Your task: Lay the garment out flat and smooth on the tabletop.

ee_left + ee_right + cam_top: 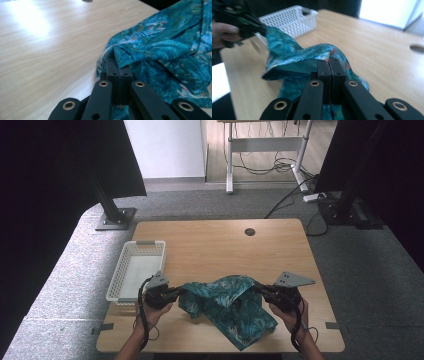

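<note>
A teal patterned cloth lies crumpled on the near part of the wooden table, its upper edge lifted between the two grippers. My left gripper is shut on the cloth's left end; in the left gripper view the jaws pinch a folded edge of the cloth. My right gripper is shut on the cloth's right end; in the right gripper view its jaws meet on the cloth at the gripper's tip. The other gripper holds the far end there.
A white perforated basket stands empty at the table's left edge, close to my left hand; it is seen as a basket in the right gripper view. A round cable hole sits at the far middle. Black posts and floor cables lie beyond the table.
</note>
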Demonstrator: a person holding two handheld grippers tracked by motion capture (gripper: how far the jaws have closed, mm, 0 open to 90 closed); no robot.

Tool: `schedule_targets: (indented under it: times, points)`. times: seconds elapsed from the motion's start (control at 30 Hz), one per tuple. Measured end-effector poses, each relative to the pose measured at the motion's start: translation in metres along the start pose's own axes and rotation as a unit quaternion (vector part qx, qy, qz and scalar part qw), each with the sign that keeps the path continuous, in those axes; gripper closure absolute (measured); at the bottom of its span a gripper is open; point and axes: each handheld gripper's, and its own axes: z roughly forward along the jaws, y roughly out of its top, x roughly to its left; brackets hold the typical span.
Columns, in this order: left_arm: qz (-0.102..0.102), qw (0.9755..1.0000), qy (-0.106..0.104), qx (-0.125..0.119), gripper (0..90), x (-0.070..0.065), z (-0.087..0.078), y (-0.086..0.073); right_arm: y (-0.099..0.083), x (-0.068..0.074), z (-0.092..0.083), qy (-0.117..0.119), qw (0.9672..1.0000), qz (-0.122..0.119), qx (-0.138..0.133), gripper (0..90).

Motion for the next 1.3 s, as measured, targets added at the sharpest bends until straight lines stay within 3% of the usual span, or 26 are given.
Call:
schedule_targets:
  times: [0.1, 0.23, 0.47, 0.63, 0.73, 0.8, 0.87, 0.97, 1.1, 1.3]
  points:
    - [-0.001, 0.9999, 0.002, 0.011, 89.5, 0.000, 0.008, -0.003, -0.009, -0.008, 0.008, -0.009, 0.9998, 0.014, 0.011, 88.5]
    - [-0.009, 0.9993, 0.004, 0.036, 89.3, 0.003, 0.027, -0.009, -0.026, -0.025, 0.026, -0.036, 0.9975, 0.052, 0.033, 88.0]
    - [-0.019, 0.9978, 0.009, 0.063, 88.2, 0.008, 0.047, -0.017, -0.037, -0.035, 0.043, -0.053, 0.9940, 0.078, 0.055, 86.0]
    - [-0.023, 0.9970, 0.008, 0.073, 80.9, 0.009, 0.055, -0.024, -0.046, -0.037, 0.054, -0.061, 0.9904, 0.093, 0.083, 72.1]
    - [-0.017, 0.9974, 0.009, 0.069, 69.7, 0.006, 0.055, -0.027, -0.049, -0.035, 0.056, -0.059, 0.9898, 0.091, 0.092, 62.0]
    - [-0.016, 0.9977, 0.004, 0.065, 68.3, 0.004, 0.053, -0.028, -0.049, -0.031, 0.056, -0.060, 0.9900, 0.087, 0.093, 59.0]
    - [-0.009, 0.9982, 0.005, 0.059, 62.5, -0.001, 0.049, -0.029, -0.049, -0.028, 0.055, -0.062, 0.9902, 0.083, 0.093, 51.7]
    - [-0.006, 0.9988, 0.005, 0.048, 54.6, -0.008, 0.044, -0.030, -0.048, -0.024, 0.053, -0.062, 0.9907, 0.077, 0.093, 49.7]
    - [0.008, 0.9991, 0.001, 0.041, 53.6, -0.022, 0.037, -0.035, -0.048, -0.019, 0.052, -0.061, 0.9907, 0.072, 0.098, 45.5]
    - [0.051, 0.9979, -0.006, 0.038, 48.9, -0.055, 0.032, -0.038, -0.052, -0.018, 0.052, -0.058, 0.9906, 0.074, 0.099, 45.0]
